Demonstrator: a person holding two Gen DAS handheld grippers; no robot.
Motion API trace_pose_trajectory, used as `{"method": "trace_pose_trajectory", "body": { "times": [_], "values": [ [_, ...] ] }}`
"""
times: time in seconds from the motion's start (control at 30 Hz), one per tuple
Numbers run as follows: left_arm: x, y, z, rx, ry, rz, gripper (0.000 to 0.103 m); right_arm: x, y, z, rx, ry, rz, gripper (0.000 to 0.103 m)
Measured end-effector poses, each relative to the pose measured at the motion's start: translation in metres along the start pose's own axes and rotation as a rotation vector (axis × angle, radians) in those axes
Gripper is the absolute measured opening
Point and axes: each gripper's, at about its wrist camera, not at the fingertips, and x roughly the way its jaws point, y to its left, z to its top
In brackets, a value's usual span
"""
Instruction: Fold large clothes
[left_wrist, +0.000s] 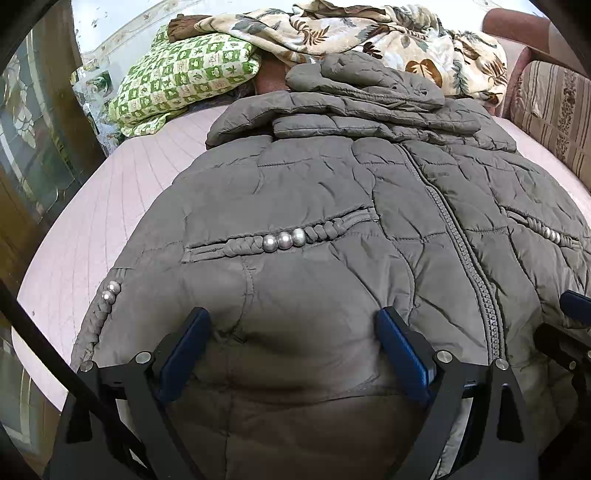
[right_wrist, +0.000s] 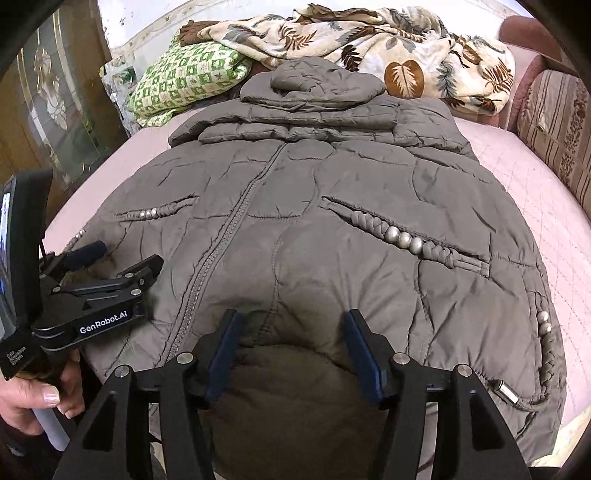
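Your grey quilted jacket (left_wrist: 317, 192) lies spread front-up on the pink quilted bed cover (left_wrist: 122, 206), its zipper (left_wrist: 458, 236) closed and running away from you toward the collar, with the hood (right_wrist: 325, 79) bunched at the far end. Your left gripper (left_wrist: 291, 328) hangs over the near hem on the left half of the jacket, its 2 blue-padded fingers (left_wrist: 186, 354) spread wide with only puffy fabric between them and nothing clamped. Your right gripper (right_wrist: 290, 339) sits over the near hem on the other side of the zipper, its jaws parted less widely; a hump of fabric rises between the pads, but they do not press on it. From the right wrist view, you can see your left hand (right_wrist: 33, 395) wrapped around the handle of the left gripper at the near left edge of the jacket. Each front panel carries a braided pocket trim with 3 silver beads (left_wrist: 284, 240). Beyond the hood, a green-and-white patterned pillow (left_wrist: 184, 77) and a cream leaf-print blanket (left_wrist: 369, 37) lie heaped at the head of the bed, and a striped sofa arm (left_wrist: 554, 110) stands to the right.
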Motion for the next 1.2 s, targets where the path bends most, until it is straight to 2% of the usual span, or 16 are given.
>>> {"method": "trace_pose_trajectory", "body": {
  "times": [0.23, 0.6, 0.87, 1.07, 1.13, 1.2],
  "values": [
    [-0.002, 0.005, 0.002, -0.014, -0.001, -0.02, 0.091, -0.012, -0.01, -0.003, 0.029, -0.033, 0.023, 0.063],
    [-0.004, 0.001, 0.001, -0.007, -0.01, -0.01, 0.091, -0.035, -0.033, -0.008, 0.117, -0.086, 0.029, 0.063],
    [-0.008, 0.008, 0.003, -0.012, -0.032, -0.003, 0.091, -0.049, -0.045, -0.009, 0.133, -0.13, 0.018, 0.063],
    [-0.029, 0.048, 0.008, -0.082, -0.112, 0.028, 0.091, -0.083, -0.087, -0.017, 0.231, -0.236, -0.023, 0.063],
    [-0.033, 0.077, 0.006, -0.148, -0.104, 0.046, 0.091, -0.095, -0.113, -0.022, 0.297, -0.261, -0.046, 0.066],
    [-0.033, 0.105, 0.001, -0.226, -0.08, 0.04, 0.091, -0.104, -0.143, -0.033, 0.416, -0.28, -0.065, 0.068]
  ]
}}
